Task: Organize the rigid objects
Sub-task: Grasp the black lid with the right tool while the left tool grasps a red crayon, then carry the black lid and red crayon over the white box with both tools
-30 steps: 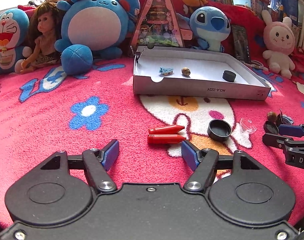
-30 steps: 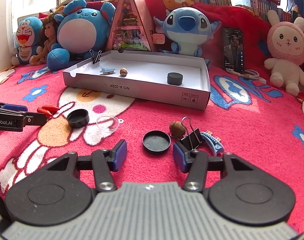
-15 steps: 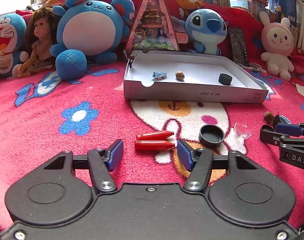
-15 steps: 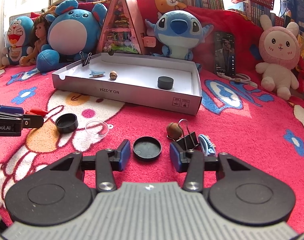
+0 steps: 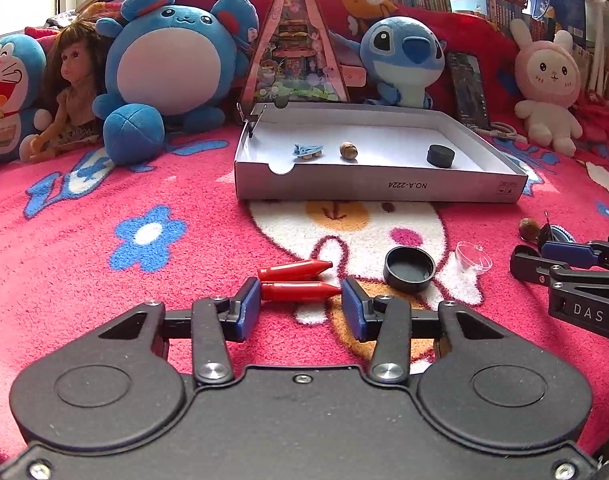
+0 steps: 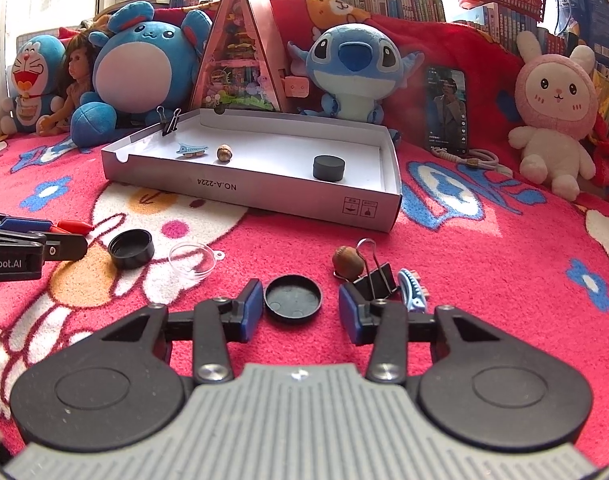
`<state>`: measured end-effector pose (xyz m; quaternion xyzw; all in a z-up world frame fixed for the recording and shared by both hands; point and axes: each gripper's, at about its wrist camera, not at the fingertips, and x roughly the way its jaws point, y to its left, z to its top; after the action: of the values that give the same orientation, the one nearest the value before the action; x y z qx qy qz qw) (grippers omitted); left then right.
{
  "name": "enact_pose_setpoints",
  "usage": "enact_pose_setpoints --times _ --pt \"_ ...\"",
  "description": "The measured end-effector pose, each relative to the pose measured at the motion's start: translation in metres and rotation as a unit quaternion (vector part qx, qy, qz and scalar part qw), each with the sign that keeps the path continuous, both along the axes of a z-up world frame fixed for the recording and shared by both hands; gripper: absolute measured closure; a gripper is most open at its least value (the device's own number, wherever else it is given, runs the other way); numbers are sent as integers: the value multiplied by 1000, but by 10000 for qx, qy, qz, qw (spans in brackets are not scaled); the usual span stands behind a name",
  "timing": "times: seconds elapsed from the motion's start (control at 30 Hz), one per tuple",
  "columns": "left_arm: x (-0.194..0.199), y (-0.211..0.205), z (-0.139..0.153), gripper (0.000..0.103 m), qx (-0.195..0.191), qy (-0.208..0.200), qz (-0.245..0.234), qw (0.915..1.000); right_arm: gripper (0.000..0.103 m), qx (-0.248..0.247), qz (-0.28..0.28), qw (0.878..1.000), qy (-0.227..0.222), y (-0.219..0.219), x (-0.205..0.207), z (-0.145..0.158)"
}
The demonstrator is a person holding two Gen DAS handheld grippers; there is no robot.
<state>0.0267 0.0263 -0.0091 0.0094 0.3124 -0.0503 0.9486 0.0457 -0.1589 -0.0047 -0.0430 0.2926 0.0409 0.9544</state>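
Observation:
My left gripper [image 5: 301, 308] is open with two red pen caps [image 5: 300, 291] lying between its blue pads on the blanket. My right gripper [image 6: 300, 312] is open around a flat black lid [image 6: 293, 303]. A white cardboard tray [image 5: 384, 190] holds a blue hair clip [image 5: 307, 150], a nut [image 5: 348, 150] and a black puck [image 5: 440, 155]. Beside the right gripper lie a nut [image 6: 347, 262], a binder clip [image 6: 378, 280] and a blue hair clip [image 6: 412, 290].
A black cup-shaped cap [image 5: 409, 269] and a clear dome lid [image 5: 473, 257] lie between the grippers. Plush toys [image 5: 172, 68], a doll and a triangular toy house [image 5: 294, 52] line the back. A phone [image 6: 446, 110] leans behind the tray.
Both grippers have moved forward and lower. The red caps now sit between the left pads, and the black lid sits between the right pads.

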Motion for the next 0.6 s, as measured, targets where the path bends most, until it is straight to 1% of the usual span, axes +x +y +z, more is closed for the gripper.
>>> enact_pose_setpoints --times 0.07,0.33,0.5,0.6 --pt "-4 0 1 61 -3 -13 4 10000 65 -44 0 10000 19 1 0 0" --pt "-9 3 18 61 -88 -130 -76 9998 66 -54 93 9999 6 6 -3 5" --pt "3 5 32 61 -135 -128 -118 9998 66 22 128 9999 -21 6 0 17" --pt "15 8 41 61 -245 -91 -211 9994 66 172 89 9998 36 3 8 26"
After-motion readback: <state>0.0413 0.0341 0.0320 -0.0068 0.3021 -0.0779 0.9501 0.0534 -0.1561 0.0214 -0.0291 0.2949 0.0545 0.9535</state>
